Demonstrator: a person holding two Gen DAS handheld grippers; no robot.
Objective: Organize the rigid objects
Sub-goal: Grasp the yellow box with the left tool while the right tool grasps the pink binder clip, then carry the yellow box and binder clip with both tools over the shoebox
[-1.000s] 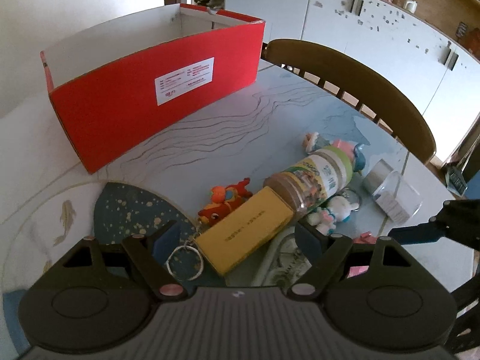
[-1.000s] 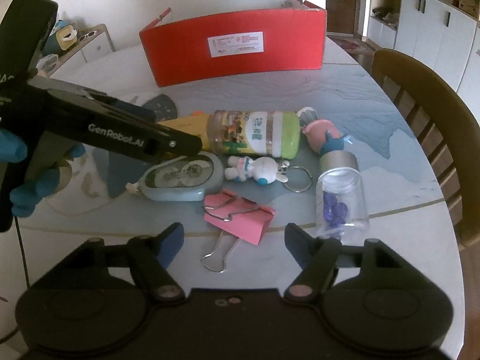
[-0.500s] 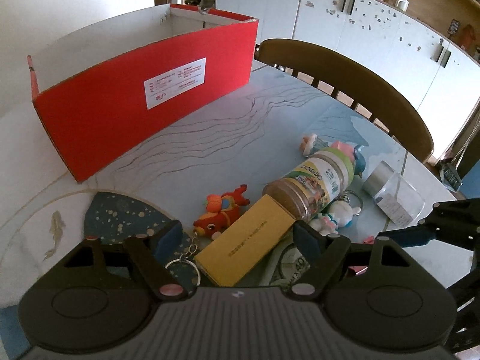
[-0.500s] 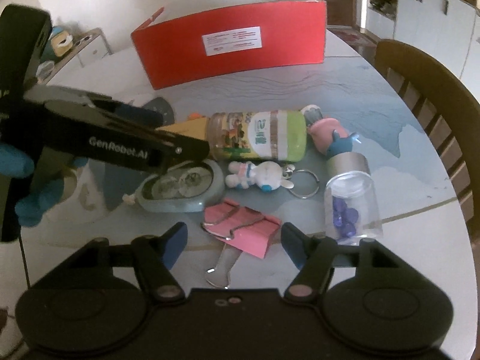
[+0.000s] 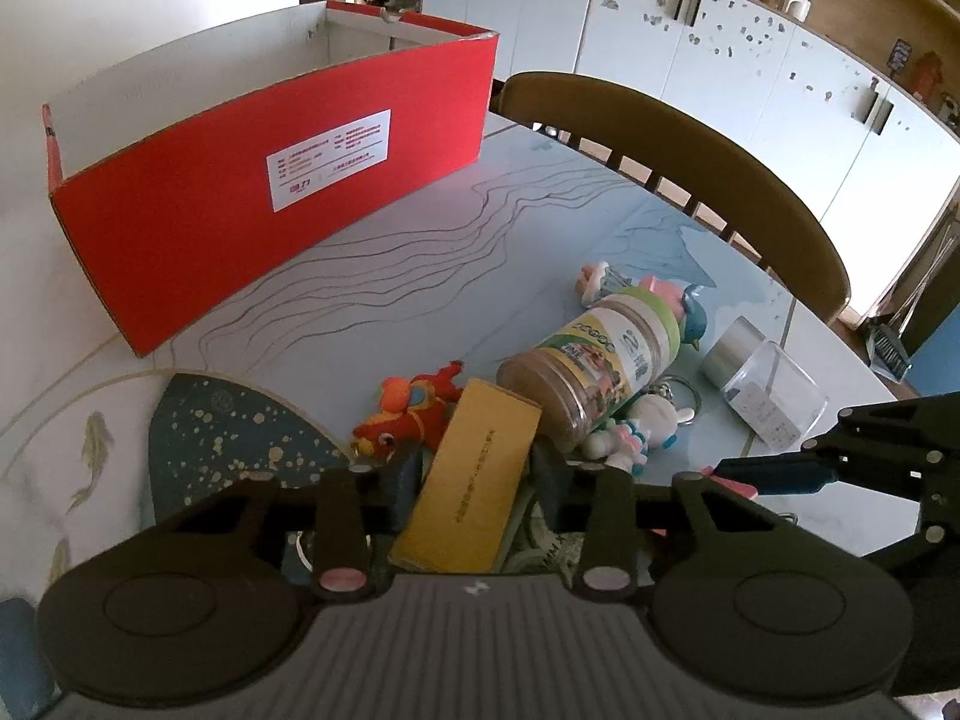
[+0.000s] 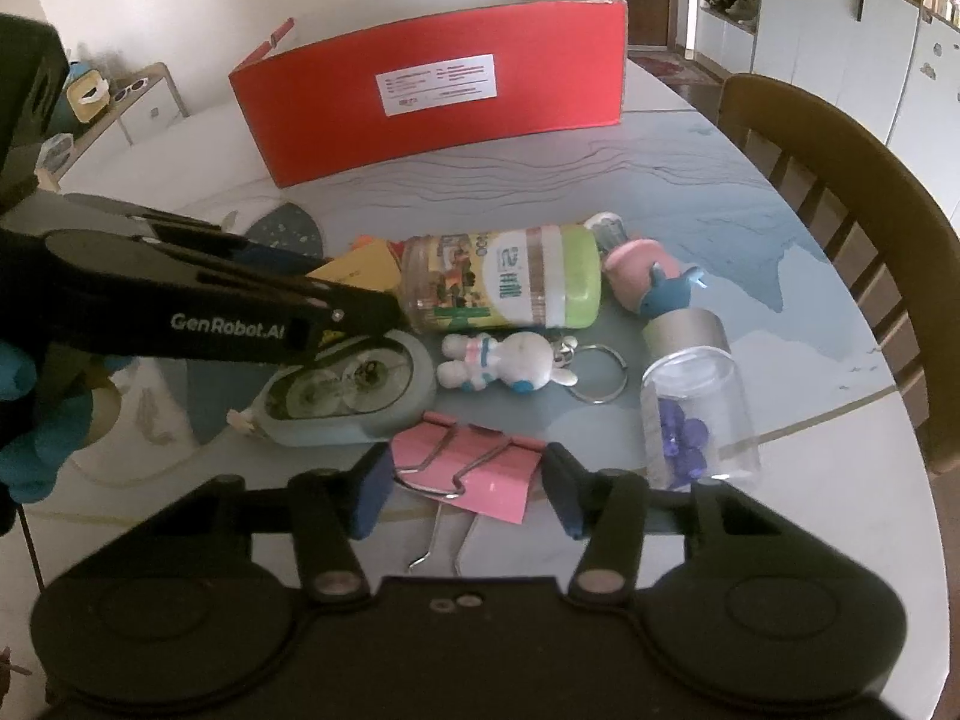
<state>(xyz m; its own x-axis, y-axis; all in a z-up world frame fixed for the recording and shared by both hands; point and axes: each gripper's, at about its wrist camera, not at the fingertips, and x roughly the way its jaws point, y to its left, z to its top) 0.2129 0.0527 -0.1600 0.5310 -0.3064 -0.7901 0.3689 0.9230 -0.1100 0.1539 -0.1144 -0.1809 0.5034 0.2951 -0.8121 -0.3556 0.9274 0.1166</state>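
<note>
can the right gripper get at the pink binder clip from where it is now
Probably yes. The right gripper has its jaws open on either side of the pink binder clip, which lies flat on the table with nothing on top of it. The tape dispenser sits just beside it.

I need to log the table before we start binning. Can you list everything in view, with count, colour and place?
Box: 1, red with a white label, open top, far side of the table.
Yellow box: 1, flat, between the left gripper's fingers.
Jar: 1, clear with a green lid, lying on its side mid-table.
Dragon toy: 1, red-orange, beside the yellow box.
Rabbit keyring: 1, white, in front of the jar.
Pink and blue toy: 1, by the jar's lid.
Clear vial: 1, silver cap, purple bits inside, lying flat.
Tape dispenser: 1, pale blue.
Binder clip: 1, pink, between the right gripper's fingers.
Chair: 1, brown.
Left gripper: closing around the yellow box.
Right gripper: open.
</note>
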